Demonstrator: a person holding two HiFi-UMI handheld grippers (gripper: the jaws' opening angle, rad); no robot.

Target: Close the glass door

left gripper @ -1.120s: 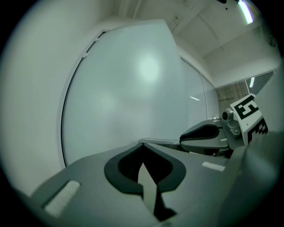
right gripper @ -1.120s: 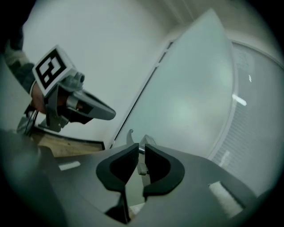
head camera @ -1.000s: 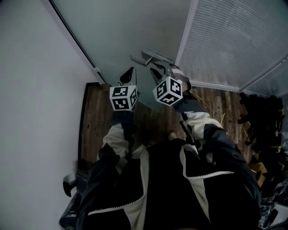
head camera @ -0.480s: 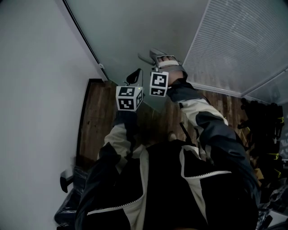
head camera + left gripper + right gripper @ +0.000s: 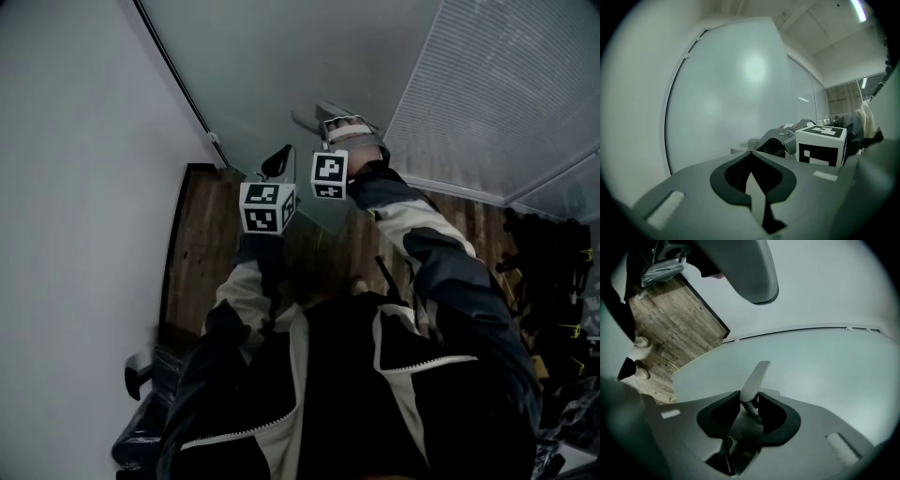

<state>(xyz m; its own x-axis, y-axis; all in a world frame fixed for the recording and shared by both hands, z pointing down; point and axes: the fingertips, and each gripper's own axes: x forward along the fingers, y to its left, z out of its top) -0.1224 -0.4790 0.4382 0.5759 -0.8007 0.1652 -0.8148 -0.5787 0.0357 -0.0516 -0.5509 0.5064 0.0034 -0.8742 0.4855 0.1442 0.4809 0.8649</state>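
At the frosted glass door, the right gripper was closing on its silver metal lever handle; near that handle, the left gripper sat pressed together.

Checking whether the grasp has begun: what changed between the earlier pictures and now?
The right gripper rolled over and settled onto the silver lever door handle; its jaws are closing with the lever between them, pads touching it. The left gripper stayed beside it, shut and empty; the frosted glass door shows no clear swing.
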